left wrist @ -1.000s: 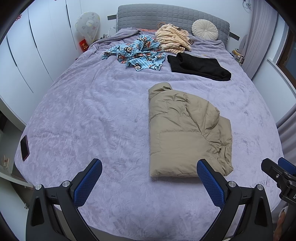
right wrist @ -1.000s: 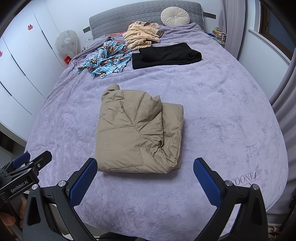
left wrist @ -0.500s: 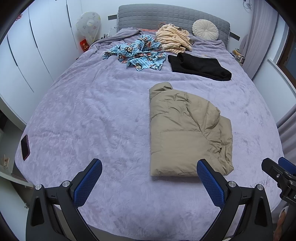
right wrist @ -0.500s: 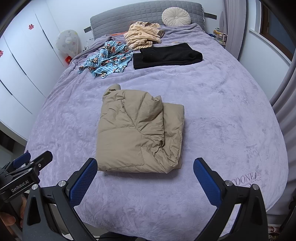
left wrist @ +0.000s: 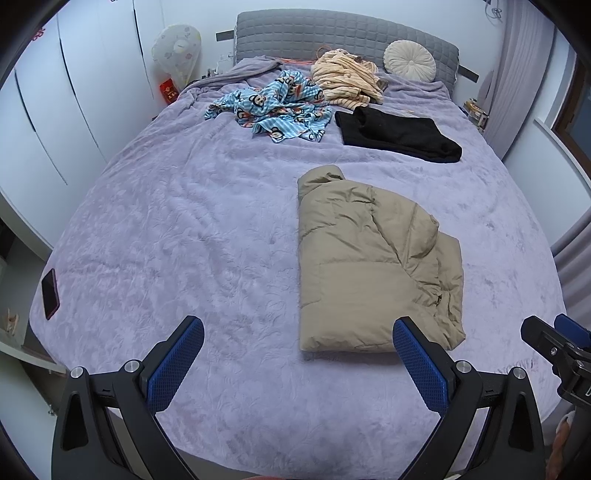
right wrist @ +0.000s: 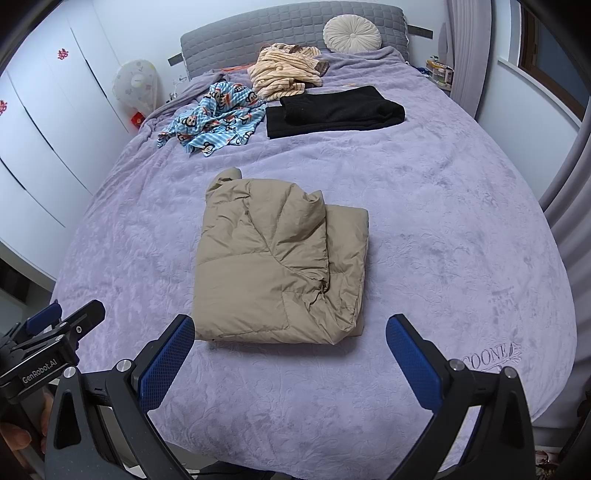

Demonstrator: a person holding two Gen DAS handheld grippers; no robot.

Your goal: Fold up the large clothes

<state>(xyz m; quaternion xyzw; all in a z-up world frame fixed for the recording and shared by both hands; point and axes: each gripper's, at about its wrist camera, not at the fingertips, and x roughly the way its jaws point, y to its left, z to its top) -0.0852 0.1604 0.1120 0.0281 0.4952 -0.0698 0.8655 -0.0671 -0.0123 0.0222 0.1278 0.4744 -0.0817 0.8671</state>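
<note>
Right now my left gripper (left wrist: 297, 356) hangs above the near edge of the bed (left wrist: 184, 229) with its blue pads spread wide and nothing between them. My right gripper (right wrist: 290, 352) is likewise wide apart and empty, held just short of the tan puffer jacket (right wrist: 280, 258). That jacket lies folded into a thick rectangle on the purple blanket, roughly mid-bed, its collar end pointing toward the grey headboard (right wrist: 291, 31). Neither tool touches it. Farther up the bed sit a folded black garment (right wrist: 332, 112), a crumpled blue cartoon-print piece (right wrist: 216, 116) and a heap of cream striped clothing (right wrist: 286, 70), with a round cushion (right wrist: 351, 35) against the headboard. From the left view, a phone (left wrist: 50, 293) rests on the blanket's left edge.
</note>
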